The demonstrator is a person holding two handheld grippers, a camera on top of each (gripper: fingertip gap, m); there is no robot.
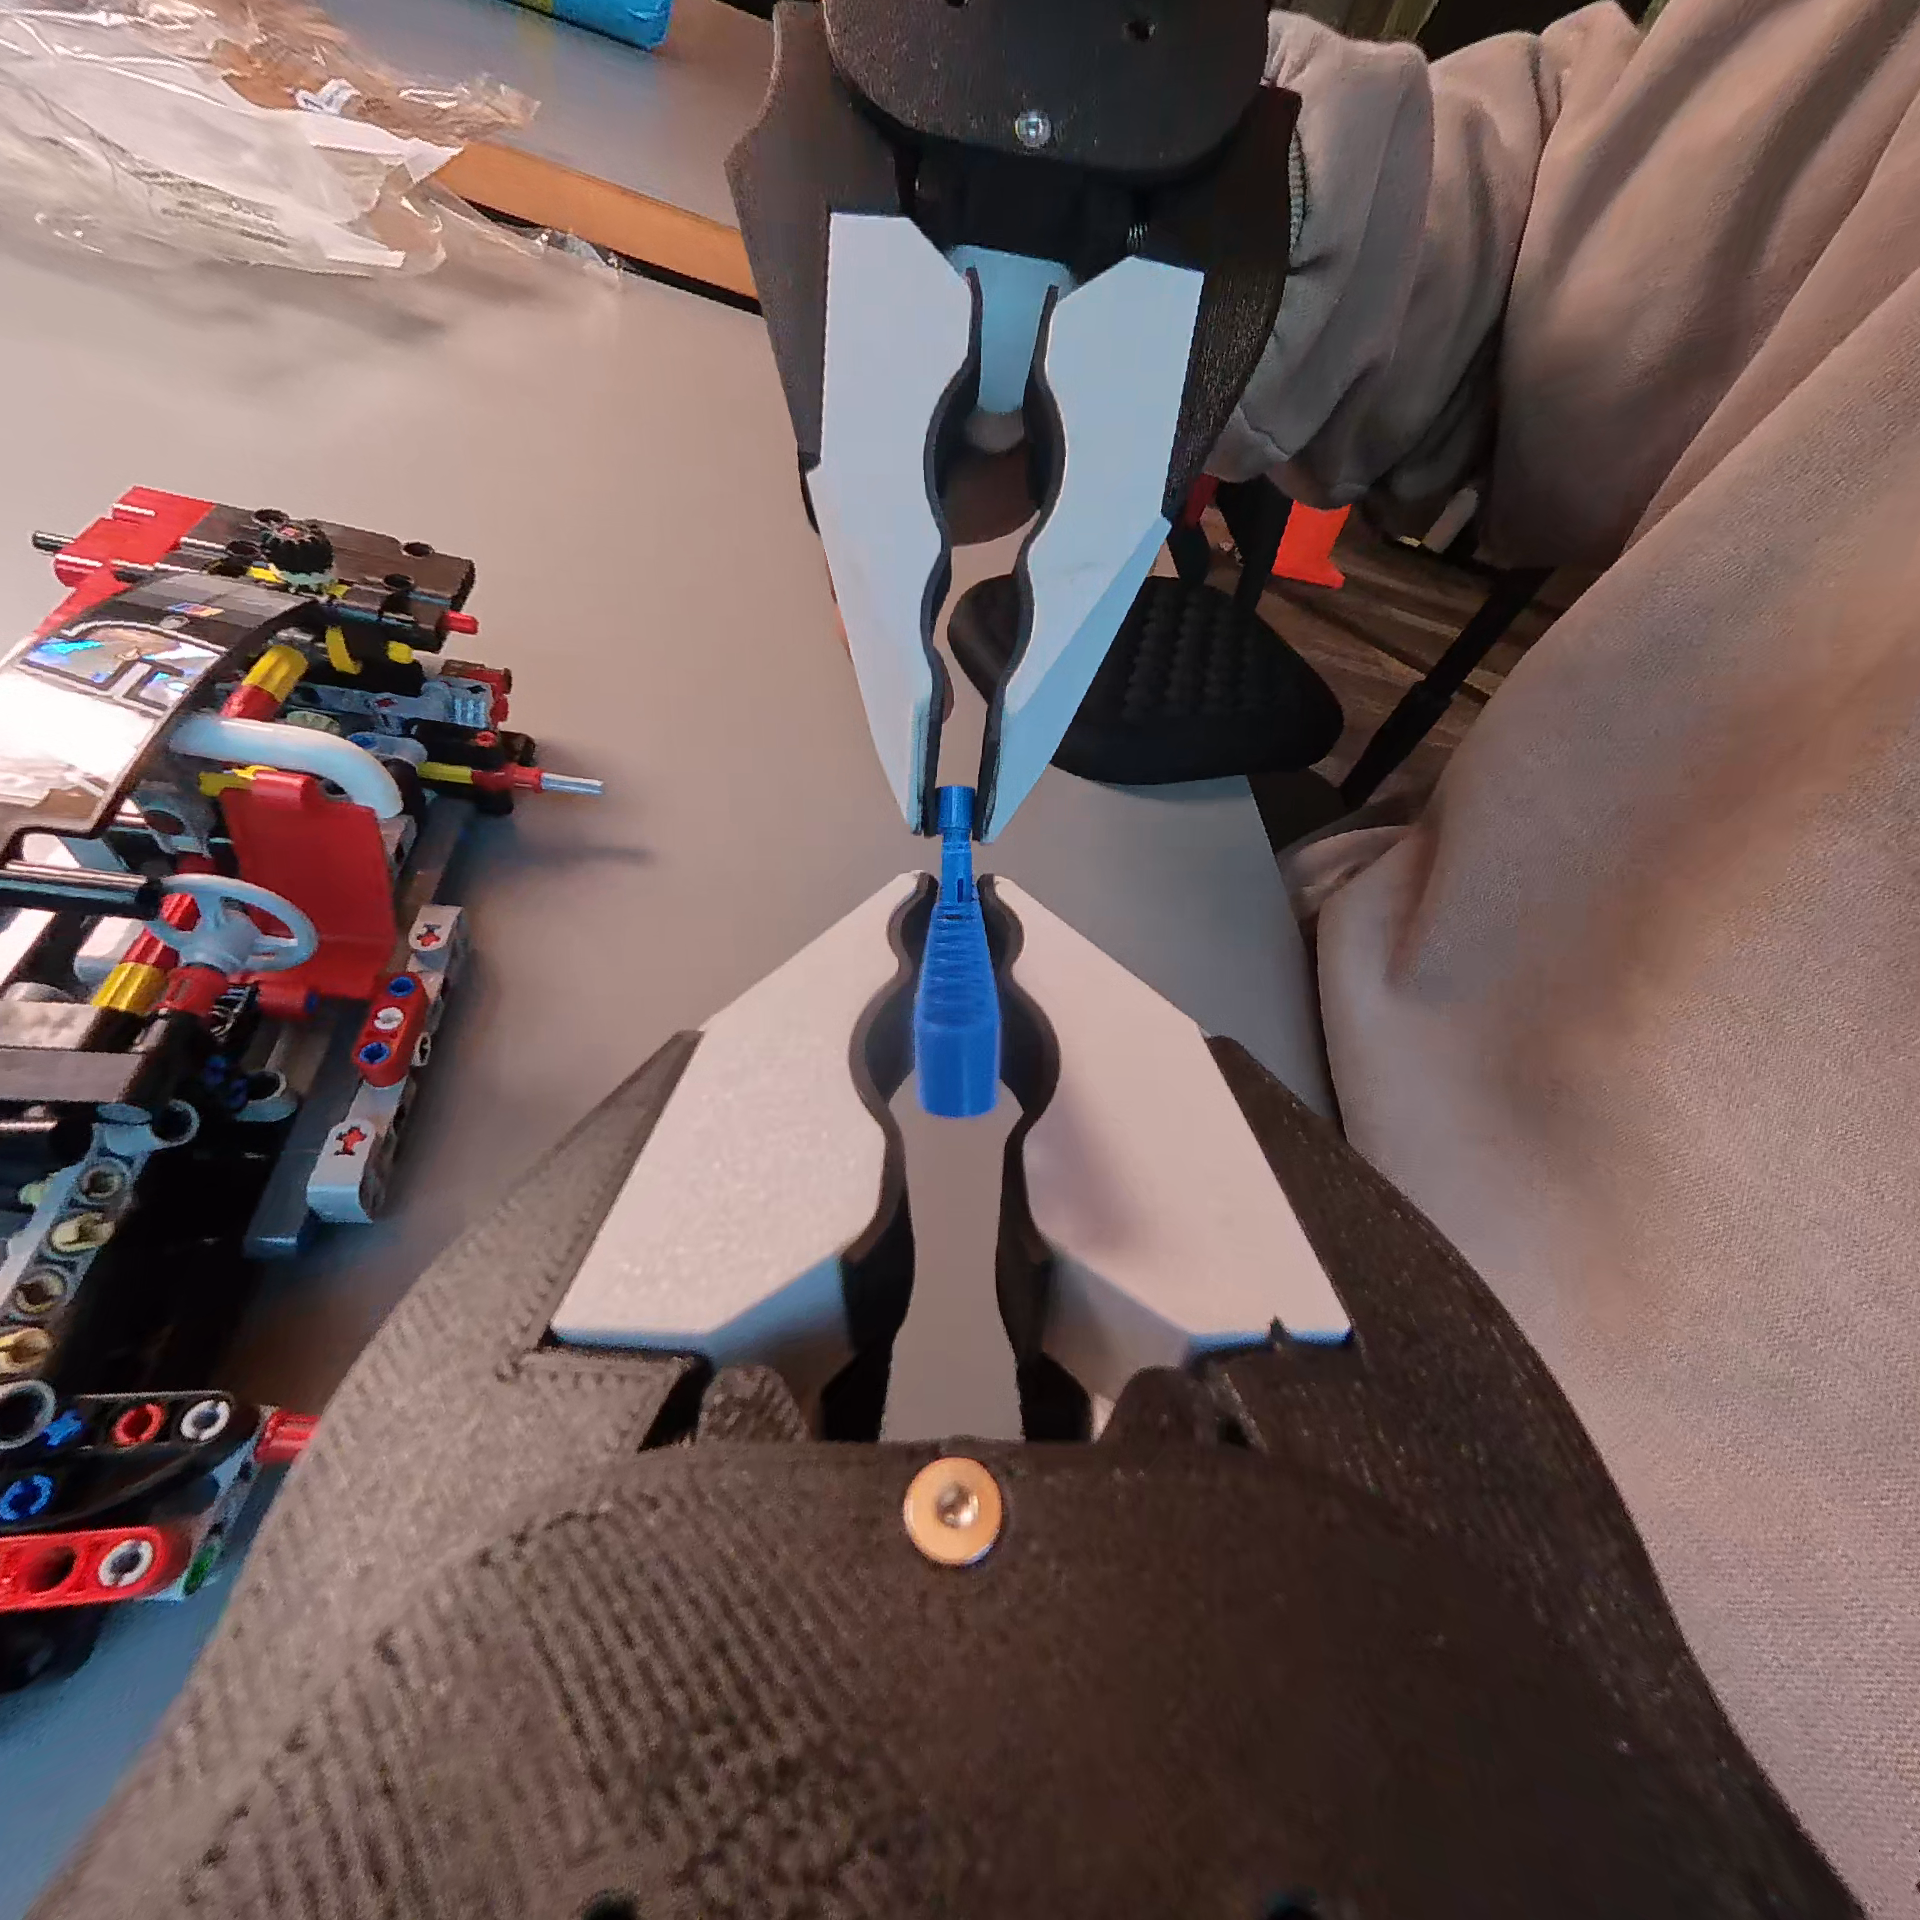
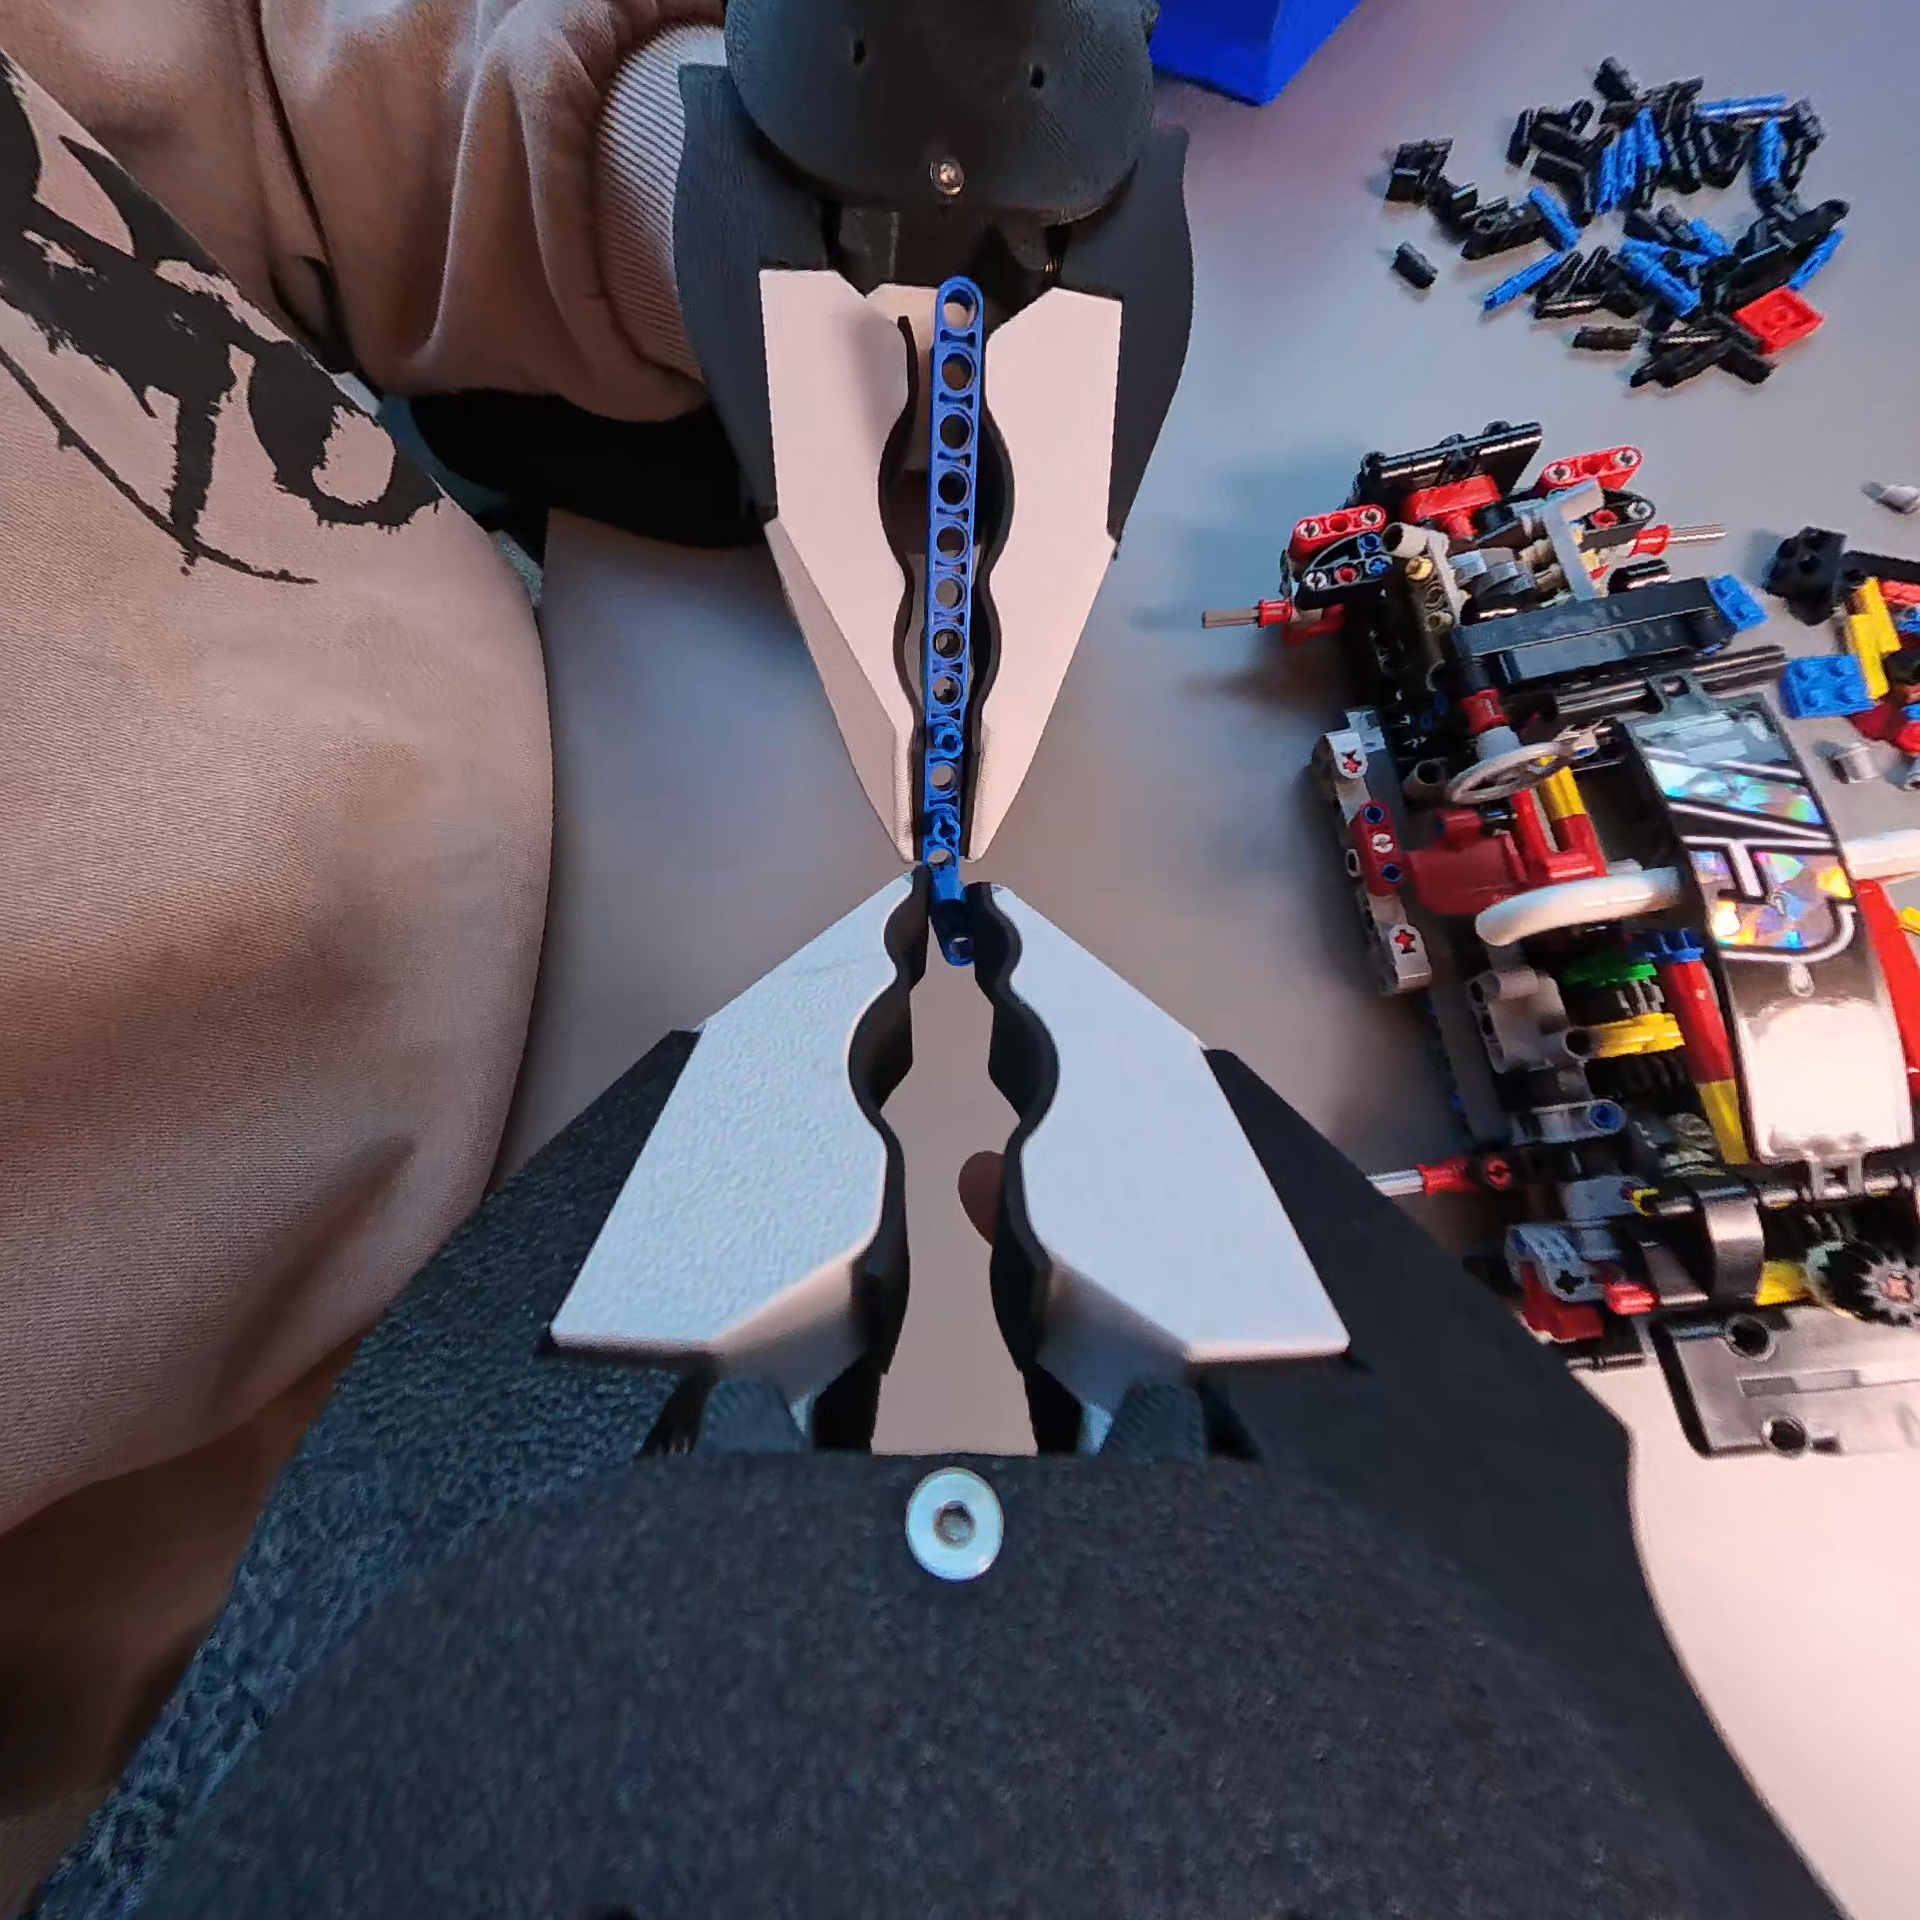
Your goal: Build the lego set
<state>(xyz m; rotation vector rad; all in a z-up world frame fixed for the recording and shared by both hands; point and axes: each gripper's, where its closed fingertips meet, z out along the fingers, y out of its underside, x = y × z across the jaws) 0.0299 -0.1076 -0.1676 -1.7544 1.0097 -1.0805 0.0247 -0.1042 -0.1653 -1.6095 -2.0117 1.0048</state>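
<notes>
My left gripper [image 1: 954,883] is shut on a long blue holed beam [image 1: 951,997], which lies along its fingers and shows end-on. In the right wrist view the left gripper [image 2: 943,847] points at me with the beam [image 2: 954,540] seen full length. My right gripper [image 2: 951,899] is shut at its tips on a small blue pin [image 2: 954,925]. The pin meets the beam's near end. In the left wrist view the right gripper [image 1: 956,826] holds the pin [image 1: 957,812] tip to tip with my left gripper. Both are above the grey table [image 1: 623,520].
A part-built red, black and yellow Lego car [image 1: 239,883] lies left of the grippers, and shows in the right wrist view [image 2: 1621,883]. A pile of loose black and blue pieces [image 2: 1642,218] lies at the back right. Plastic bags [image 1: 208,156] lie far left. The person's beige sweatshirt [image 2: 260,831] is close by. Both grippers' tips are close together, under 4 cm apart.
</notes>
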